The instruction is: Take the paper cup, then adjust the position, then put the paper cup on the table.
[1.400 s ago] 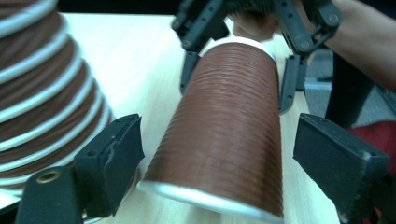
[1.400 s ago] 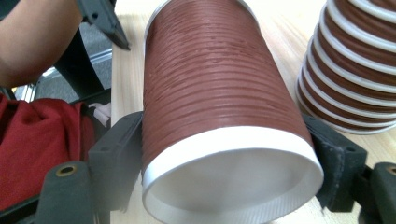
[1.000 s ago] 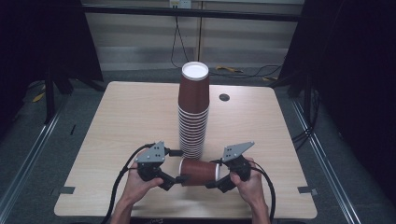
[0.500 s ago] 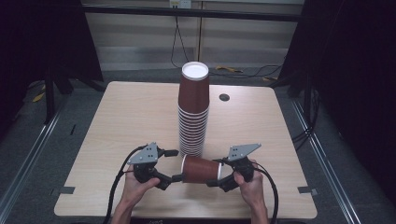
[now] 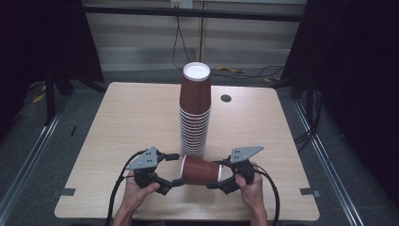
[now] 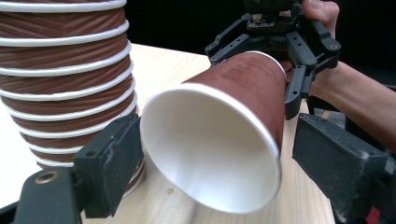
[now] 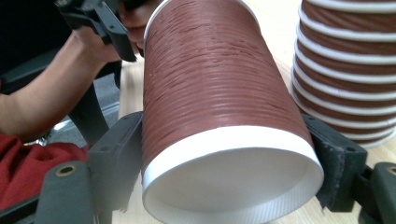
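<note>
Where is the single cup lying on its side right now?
In the high view, the single cup lies sideways near the table's front edge, between both grippers, just in front of the cup stack.

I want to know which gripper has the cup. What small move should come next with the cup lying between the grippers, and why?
Probably ease the left gripper back off the cup. The right gripper already clamps its base, while the left jaws only straddle the rim, with a gap on one side. That leaves room to tip it toward the stack.

Bright, evenly lit table; dark surroundings; sharp close-ups.
</note>
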